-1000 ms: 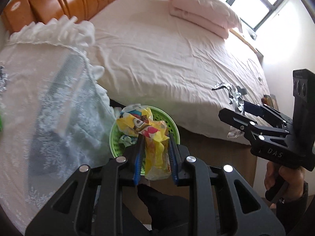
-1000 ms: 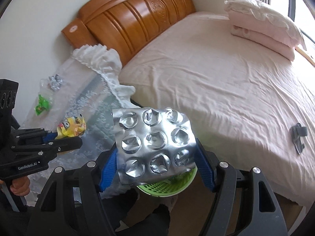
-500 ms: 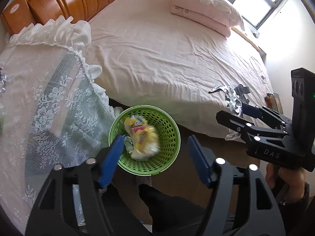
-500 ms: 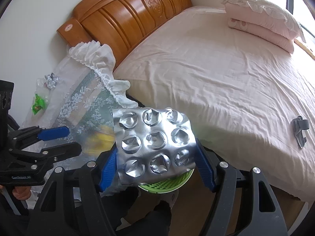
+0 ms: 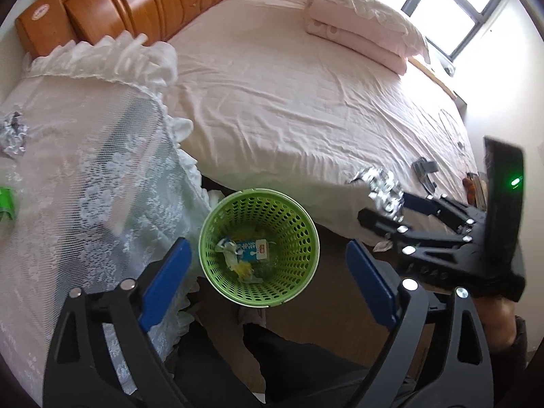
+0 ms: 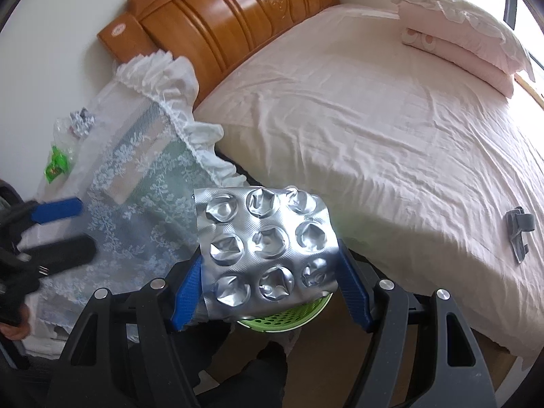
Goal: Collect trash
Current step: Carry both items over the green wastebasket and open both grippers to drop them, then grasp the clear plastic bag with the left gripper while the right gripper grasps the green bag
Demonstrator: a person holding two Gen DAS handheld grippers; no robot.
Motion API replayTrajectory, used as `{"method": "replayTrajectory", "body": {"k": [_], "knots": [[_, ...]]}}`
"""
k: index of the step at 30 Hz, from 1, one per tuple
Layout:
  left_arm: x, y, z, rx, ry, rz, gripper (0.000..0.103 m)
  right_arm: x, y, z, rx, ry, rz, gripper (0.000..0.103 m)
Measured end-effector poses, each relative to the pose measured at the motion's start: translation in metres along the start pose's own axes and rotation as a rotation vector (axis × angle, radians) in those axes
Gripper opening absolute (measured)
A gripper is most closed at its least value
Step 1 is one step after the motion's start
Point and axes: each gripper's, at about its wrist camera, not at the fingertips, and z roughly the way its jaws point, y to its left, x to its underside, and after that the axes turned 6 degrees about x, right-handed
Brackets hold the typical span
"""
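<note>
Trash [image 5: 250, 255] inside basket [image 5: 299, 217], seemingly hidden rightward.

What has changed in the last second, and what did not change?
The left gripper opened its jaws and let go of the yellow crumpled snack wrapper, which fell into the green perforated plastic basket. The right gripper stays shut on the silver foil blister sheet above the basket.

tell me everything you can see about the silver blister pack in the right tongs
The blister pack is a silvery foil sheet with three rows of three round pockets, all crumpled or dented. It bends slightly, standing roughly upright, pinched at both side edges between the blue pads of the right tongs, above the green basket beside the bed.
</note>
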Motion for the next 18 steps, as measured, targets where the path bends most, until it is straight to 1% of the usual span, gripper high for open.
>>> {"method": "replayTrajectory", "body": {"k": [2,3,4,5,6,10,18], "knots": [[0.000,0.004,-0.007,-0.013,-0.019,-0.009,0.091,0.000,0.007,0.007,-0.006,0.018,-0.023,0.075],[-0.001,0.005,-0.009,-0.018,-0.025,-0.013,0.092,0.000,0.009,0.010,-0.007,0.025,-0.030,0.079],[-0.001,0.005,-0.012,-0.025,-0.031,-0.017,0.094,0.000,0.013,0.012,0.004,0.030,-0.037,0.094],[-0.001,0.007,-0.015,-0.032,-0.040,-0.023,0.094,0.000,0.017,0.013,0.021,0.026,-0.044,0.100],[-0.001,0.010,-0.017,-0.036,-0.045,-0.027,0.095,0.000,0.019,0.014,0.029,0.025,-0.051,0.100],[-0.001,0.016,-0.025,-0.043,-0.065,-0.052,0.095,-0.001,0.023,0.018,0.016,0.050,-0.040,0.100],[-0.001,0.023,-0.032,-0.051,-0.079,-0.073,0.095,-0.005,0.022,0.014,0.005,0.050,-0.017,0.100]]}}
